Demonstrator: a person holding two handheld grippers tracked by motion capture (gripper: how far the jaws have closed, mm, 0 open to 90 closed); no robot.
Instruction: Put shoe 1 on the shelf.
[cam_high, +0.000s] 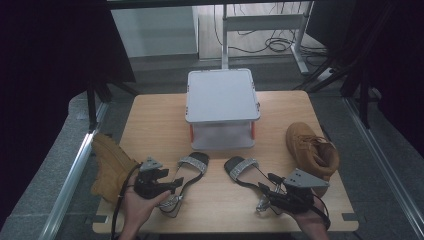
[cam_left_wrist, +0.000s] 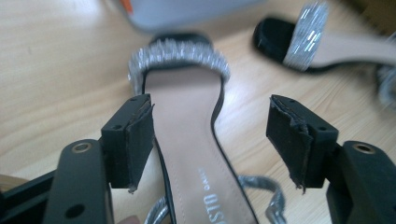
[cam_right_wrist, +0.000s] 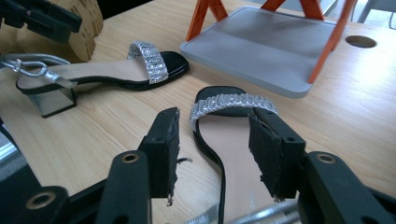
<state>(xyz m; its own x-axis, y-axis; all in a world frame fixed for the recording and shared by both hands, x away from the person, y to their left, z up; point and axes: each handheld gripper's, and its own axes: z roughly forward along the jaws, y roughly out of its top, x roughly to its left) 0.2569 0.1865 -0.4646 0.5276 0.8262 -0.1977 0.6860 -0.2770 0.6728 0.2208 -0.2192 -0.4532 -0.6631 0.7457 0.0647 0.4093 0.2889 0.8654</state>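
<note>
We start at the right gripper (cam_right_wrist: 212, 154), whose jaws stand apart with nothing pressed between the pads; the right sandal (cam_right_wrist: 229, 135) lies on the table directly below and ahead of it, its insole running between the two jaws. In the high view that right gripper (cam_high: 274, 195) sits over the sandal's heel end. The sandal's long axis runs from the gripper toward the grey stand (cam_high: 222, 107), glittering toe strap nearest the stand, heel nearest us. So any re-grip would mean coming straight down along that axis, we judge.

The left gripper (cam_left_wrist: 210, 140) is likewise spread wide, pads clear of the left sandal (cam_left_wrist: 187, 140), which also points its toe strap at the stand. Each sandal lies nearer its own hand.

One tan boot (cam_high: 312, 150) stands to the right of the stand, near the table's right edge; another boot (cam_high: 111, 167) sits at the left edge, partly off the tabletop.

Both sandals' heels and ankle straps are cut off or covered by the grippers and hands, so we cannot tell how the buckles lie.
</note>
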